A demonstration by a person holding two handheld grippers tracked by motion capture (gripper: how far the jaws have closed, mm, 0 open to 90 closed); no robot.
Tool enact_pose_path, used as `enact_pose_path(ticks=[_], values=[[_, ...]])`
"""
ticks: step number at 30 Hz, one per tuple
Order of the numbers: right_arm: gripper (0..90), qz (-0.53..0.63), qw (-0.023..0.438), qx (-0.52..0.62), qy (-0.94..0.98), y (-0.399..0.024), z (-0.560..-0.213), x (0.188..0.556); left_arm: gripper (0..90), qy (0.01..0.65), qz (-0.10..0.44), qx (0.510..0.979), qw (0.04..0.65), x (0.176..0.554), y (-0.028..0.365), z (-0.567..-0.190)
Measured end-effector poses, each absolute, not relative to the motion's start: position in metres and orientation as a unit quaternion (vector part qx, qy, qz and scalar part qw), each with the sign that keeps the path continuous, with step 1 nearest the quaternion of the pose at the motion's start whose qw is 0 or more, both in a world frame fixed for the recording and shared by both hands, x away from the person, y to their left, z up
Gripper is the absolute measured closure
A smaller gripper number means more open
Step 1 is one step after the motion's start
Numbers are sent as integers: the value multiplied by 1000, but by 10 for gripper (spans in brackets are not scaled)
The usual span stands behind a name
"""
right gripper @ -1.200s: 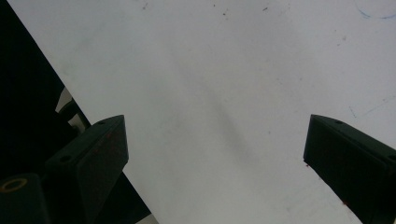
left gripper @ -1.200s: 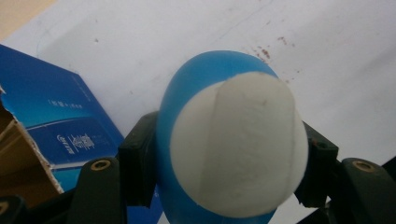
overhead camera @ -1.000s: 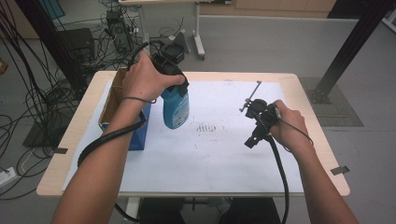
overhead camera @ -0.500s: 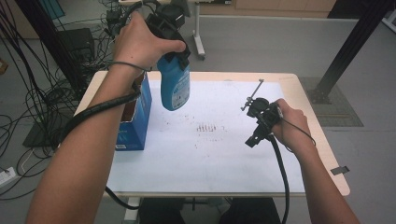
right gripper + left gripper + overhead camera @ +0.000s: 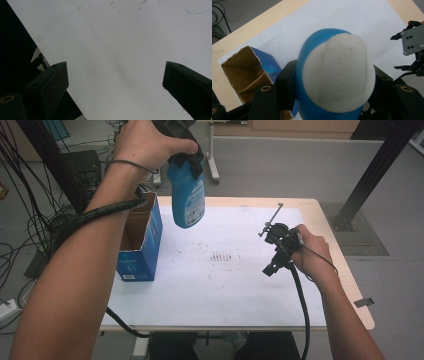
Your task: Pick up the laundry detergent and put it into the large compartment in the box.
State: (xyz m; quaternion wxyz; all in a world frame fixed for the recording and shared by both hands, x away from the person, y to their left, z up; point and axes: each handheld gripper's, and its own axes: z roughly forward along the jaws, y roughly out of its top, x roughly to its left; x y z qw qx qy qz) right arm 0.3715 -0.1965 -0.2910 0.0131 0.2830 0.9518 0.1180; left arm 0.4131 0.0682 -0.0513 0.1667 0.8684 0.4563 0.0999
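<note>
High view, near to far: right claw [image 5: 280,251] low over the white sheet [image 5: 235,285] on the table [image 5: 345,285], jaws spread wide, nothing between them. Farther, open blue box [image 5: 142,250] at the sheet's left edge. Farthest, left claw [image 5: 186,157] raised, clenched on a blue bottle [image 5: 189,195] hanging bottom-down, well above the table.

Blk left gripper [image 5: 186,157], corrugated cable; right gripper [image 5: 277,251] blk, 2 jaws.

Grey floor [image 5: 280,170], wooden table [image 5: 345,285] under white sheet [image 5: 225,285], black post [image 5: 375,170], tangled cables [image 5: 30,220] at left
</note>
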Motion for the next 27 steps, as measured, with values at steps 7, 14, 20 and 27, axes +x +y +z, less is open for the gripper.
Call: enact_pose_path(ticks=[7,14,20,27], values=[[63,117,10,279,953,-194,-292,371,374,469,93,861,172,415,79,-47],[63,119,10,281,952,-196,-292,371,374,484,103,853,164,417,99,-41],[63,121,10,280,952,-196,-292,371,375,517,112,832,164,419,122,-36],[63,121,10,277,953,-193,-293,370,375,562,120,804,155,422,157,-38]])
